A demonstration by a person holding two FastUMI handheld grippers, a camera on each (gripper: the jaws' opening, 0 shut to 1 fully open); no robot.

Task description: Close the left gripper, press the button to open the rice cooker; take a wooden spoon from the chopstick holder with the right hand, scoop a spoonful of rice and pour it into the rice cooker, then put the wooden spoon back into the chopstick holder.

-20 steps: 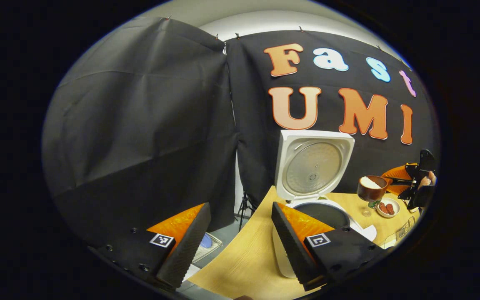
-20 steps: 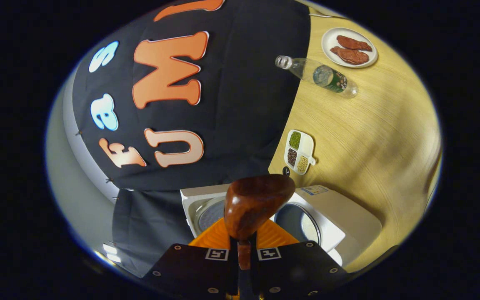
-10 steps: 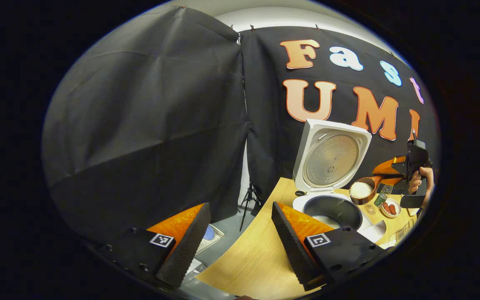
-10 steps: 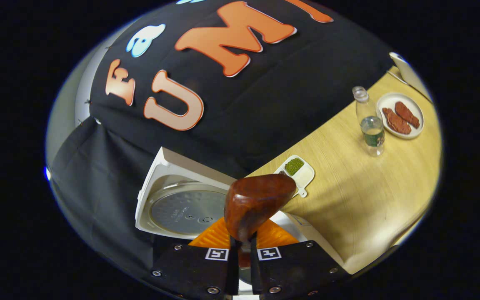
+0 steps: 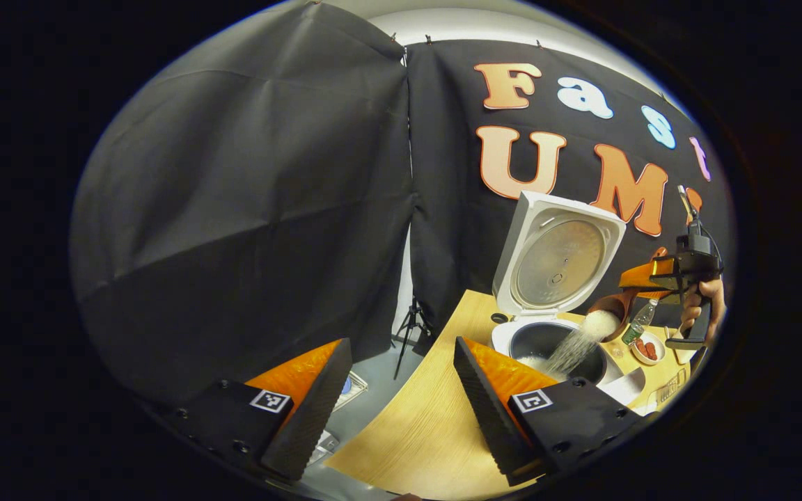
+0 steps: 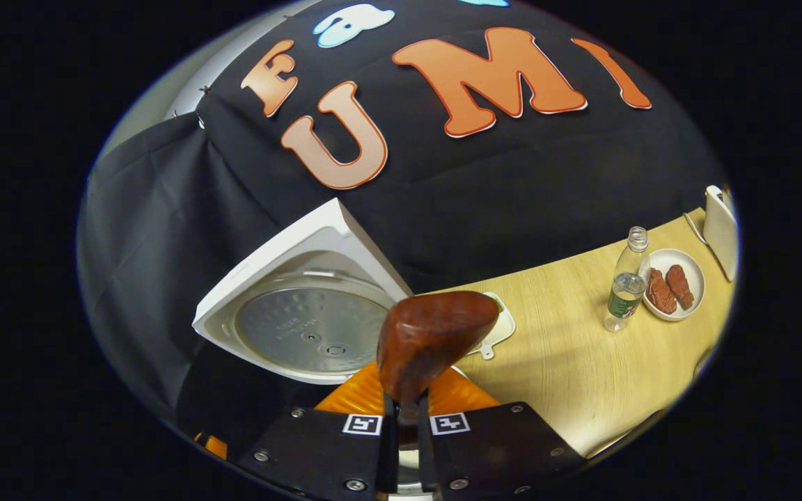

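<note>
The white rice cooker (image 5: 555, 332) stands on the table with its lid (image 5: 561, 254) raised; the same lid (image 6: 303, 306) fills the lower left of the right gripper view. My right gripper (image 6: 401, 424) is shut on the handle of the wooden spoon (image 6: 432, 337), whose dark bowl faces away from me. In the left gripper view that spoon (image 5: 613, 306) is tipped over the pot and a stream of rice (image 5: 571, 348) falls into it; a hand (image 5: 697, 306) holds the right gripper (image 5: 672, 273) there. My left gripper (image 5: 401, 390) is open with nothing between its fingers, near the table's left edge.
On the wooden table (image 6: 582, 348) stand a water bottle (image 6: 624, 289), a plate with reddish pieces (image 6: 672, 285) and a small white divided dish (image 6: 495, 330) behind the spoon. A white object (image 6: 720, 229) stands at the far right. A tripod (image 5: 411, 327) stands on the floor beyond the table.
The right gripper has rolled the spoon over, and the rice that lay in it now pours into the pot. The left gripper has drawn back a little and stays open.
</note>
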